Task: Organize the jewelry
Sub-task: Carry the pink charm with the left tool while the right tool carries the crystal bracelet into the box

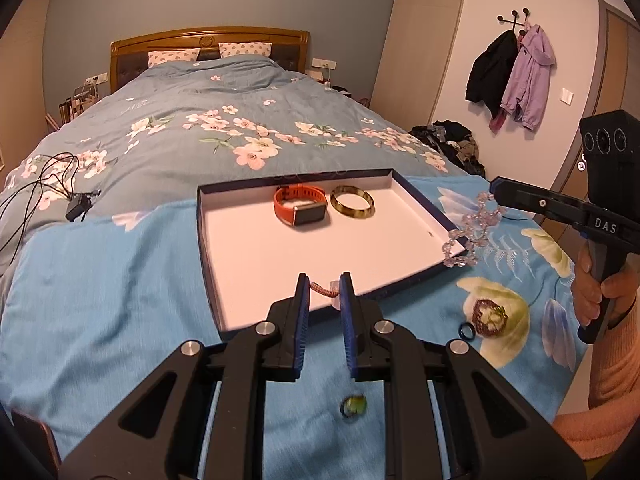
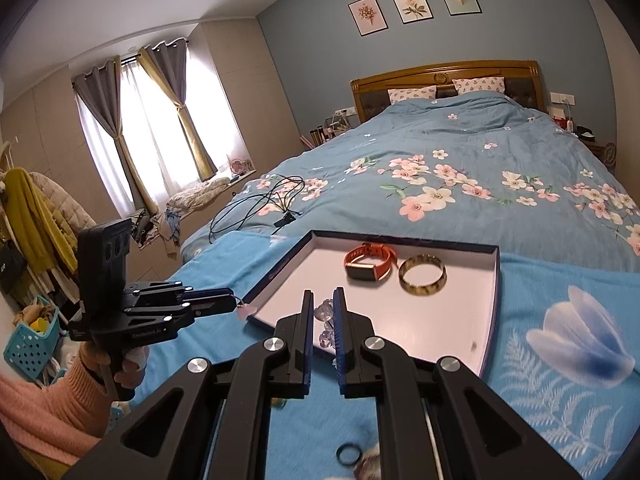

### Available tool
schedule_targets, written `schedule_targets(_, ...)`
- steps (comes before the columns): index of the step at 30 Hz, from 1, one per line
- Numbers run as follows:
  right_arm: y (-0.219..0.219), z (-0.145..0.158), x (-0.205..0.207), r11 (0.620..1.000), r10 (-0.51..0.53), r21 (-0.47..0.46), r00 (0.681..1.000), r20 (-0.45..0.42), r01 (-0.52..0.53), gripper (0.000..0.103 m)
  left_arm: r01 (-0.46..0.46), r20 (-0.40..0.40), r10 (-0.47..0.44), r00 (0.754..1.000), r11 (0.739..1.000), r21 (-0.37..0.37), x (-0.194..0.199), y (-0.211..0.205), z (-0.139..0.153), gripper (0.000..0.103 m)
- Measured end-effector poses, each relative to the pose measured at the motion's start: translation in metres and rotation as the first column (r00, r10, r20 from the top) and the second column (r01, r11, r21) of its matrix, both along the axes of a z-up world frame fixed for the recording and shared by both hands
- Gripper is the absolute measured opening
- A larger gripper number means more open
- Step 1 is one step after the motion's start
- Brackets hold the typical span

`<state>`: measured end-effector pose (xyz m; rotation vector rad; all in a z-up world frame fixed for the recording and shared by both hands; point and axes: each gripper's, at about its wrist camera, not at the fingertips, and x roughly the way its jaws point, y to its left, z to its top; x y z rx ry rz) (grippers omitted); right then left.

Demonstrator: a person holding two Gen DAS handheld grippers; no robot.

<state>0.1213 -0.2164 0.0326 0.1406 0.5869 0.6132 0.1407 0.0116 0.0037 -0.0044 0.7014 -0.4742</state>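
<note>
- Gripping a crystal bead bracelet (image 1: 474, 226) in my right gripper (image 2: 323, 312), a red woven cord with pink charm (image 1: 324, 288) in my left gripper (image 1: 324, 294), both clamped narrow, lower centre, at the tray (image 1: 224, 280).
- Risk: dangling beads could snag the tray rim and slip free.
- Blue floral bedspread (image 1: 100, 280), bedroom, curtained window (image 2: 160, 120) upper left.
</note>
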Motion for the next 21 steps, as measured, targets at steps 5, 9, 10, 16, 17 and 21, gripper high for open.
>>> schedule_targets(5,0.005,-0.004,0.025,1.000,-0.014,0.007,1.000,-0.024,0.014,0.008,0.001,-0.005,-0.001,1.000,1.000,0.020,0.022,-0.010,0.001,0.015)
schedule_targets(9,0.009,-0.008,0.044,1.000,-0.029,0.000,0.999,-0.044,0.029,0.008,0.007,-0.018,-0.006,1.000,1.000,0.028,0.038,-0.018,-0.002,0.016)
schedule_targets(10,0.010,-0.010,0.050,0.999,-0.033,0.000,0.998,-0.052,0.033,0.008,0.008,-0.024,-0.007,1.000,0.999,0.031,0.044,-0.020,-0.004,0.016)
schedule_targets(16,0.017,-0.018,0.074,0.999,-0.044,-0.008,0.996,-0.083,0.044,0.008,0.003,-0.054,-0.001,0.999,0.999,0.041,0.070,-0.032,-0.013,0.016)
schedule_targets(17,0.018,-0.020,0.079,0.999,-0.046,-0.006,0.995,-0.092,0.046,0.008,0.001,-0.059,0.001,0.998,0.999,0.041,0.074,-0.033,-0.014,0.016)
schedule_targets(21,0.022,-0.026,0.090,0.998,-0.055,-0.007,0.993,-0.109,0.055,0.008,-0.012,-0.080,0.015,0.997,0.999,0.037,0.090,-0.036,-0.021,0.016)
